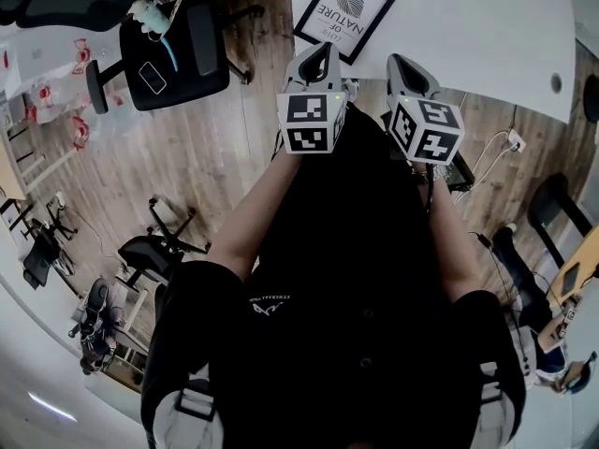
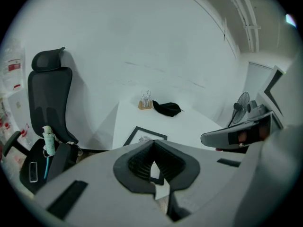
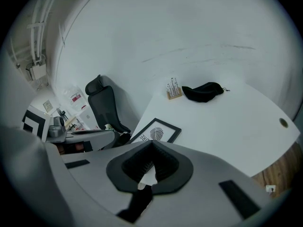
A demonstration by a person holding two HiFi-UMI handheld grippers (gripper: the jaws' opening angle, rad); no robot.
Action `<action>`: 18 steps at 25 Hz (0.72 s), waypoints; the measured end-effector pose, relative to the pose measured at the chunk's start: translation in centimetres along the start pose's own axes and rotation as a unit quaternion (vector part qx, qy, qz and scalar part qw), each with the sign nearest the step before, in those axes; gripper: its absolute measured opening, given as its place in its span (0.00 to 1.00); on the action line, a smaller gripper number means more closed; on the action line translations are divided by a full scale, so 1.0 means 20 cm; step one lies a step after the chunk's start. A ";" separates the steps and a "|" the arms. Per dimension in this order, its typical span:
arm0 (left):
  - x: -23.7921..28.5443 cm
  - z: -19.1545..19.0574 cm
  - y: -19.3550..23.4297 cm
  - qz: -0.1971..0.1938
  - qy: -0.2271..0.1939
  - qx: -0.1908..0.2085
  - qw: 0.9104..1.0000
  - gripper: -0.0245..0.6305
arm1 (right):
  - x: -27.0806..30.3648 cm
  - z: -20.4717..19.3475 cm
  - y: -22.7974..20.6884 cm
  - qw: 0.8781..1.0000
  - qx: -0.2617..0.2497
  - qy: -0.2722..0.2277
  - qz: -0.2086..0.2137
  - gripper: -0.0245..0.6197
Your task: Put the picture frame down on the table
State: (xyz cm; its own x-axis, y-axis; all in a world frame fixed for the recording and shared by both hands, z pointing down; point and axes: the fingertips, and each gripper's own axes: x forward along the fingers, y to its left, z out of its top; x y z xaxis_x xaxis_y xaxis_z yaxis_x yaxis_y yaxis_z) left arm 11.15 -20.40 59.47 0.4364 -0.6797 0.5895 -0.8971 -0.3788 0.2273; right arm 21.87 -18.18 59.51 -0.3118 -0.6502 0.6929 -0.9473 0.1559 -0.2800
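The black-framed fingerprint picture (image 1: 343, 12) lies flat at the white table's (image 1: 487, 36) near edge (placing looks finished). The left gripper (image 1: 324, 52) and right gripper (image 1: 404, 64), jaws closed and empty, hover short of the table; only withdrawal remains.

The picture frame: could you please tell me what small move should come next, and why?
Probably just draw both grippers back and rest. The picture frame already lies flat on the table near its edge, and the left gripper and right gripper are shut, with nothing between their fingers and clear of the frame, so no further grasp seems needed.
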 end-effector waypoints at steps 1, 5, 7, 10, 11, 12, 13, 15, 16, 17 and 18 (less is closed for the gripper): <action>-0.02 0.02 -0.01 -0.001 -0.005 0.001 1.000 0.05 | -0.01 0.02 0.01 1.000 -0.002 -0.006 0.002 0.04; -0.09 0.08 -0.04 -0.001 -0.024 0.011 1.000 0.05 | -0.07 0.09 0.03 1.000 -0.012 -0.027 0.005 0.04; -0.13 0.11 -0.06 0.001 -0.031 0.017 0.999 0.05 | -0.10 0.12 0.06 0.999 -0.014 -0.038 0.007 0.04; -0.20 0.18 -0.09 0.003 -0.050 0.025 0.998 0.05 | -0.15 0.18 0.09 0.998 -0.024 -0.055 0.012 0.04; -0.22 0.20 -0.10 0.003 -0.056 0.028 0.998 0.05 | -0.17 0.20 0.11 0.998 -0.026 -0.060 0.013 0.04; -0.24 0.23 -0.11 0.003 -0.062 0.031 0.998 0.05 | -0.19 0.22 0.12 0.997 -0.028 -0.064 0.014 0.04; -0.25 0.25 -0.11 0.002 -0.066 0.034 0.997 0.05 | -0.20 0.23 0.13 0.997 -0.029 -0.068 0.015 0.04; -0.28 0.29 -0.13 0.002 -0.074 0.042 0.996 0.05 | -0.24 0.27 0.14 0.996 -0.030 -0.078 0.016 0.04; -0.29 0.32 -0.14 0.002 -0.079 0.046 0.996 0.05 | -0.25 0.29 0.15 0.996 -0.032 -0.084 0.017 0.04; -0.30 0.34 -0.14 0.002 -0.084 0.049 0.995 0.05 | -0.27 0.32 0.15 0.995 -0.035 -0.090 0.017 0.04; -0.32 0.37 -0.15 0.002 -0.089 0.052 0.995 0.05 | -0.29 0.34 0.16 0.995 -0.038 -0.096 0.016 0.04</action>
State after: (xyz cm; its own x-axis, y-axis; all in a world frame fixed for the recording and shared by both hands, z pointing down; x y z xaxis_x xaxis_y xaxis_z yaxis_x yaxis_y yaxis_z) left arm 11.64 -19.60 49.34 0.4467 -0.7786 0.4408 -0.8909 -0.4324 0.1391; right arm 21.20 -18.97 50.02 -0.3294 -0.7727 0.5426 -0.9421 0.2304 -0.2438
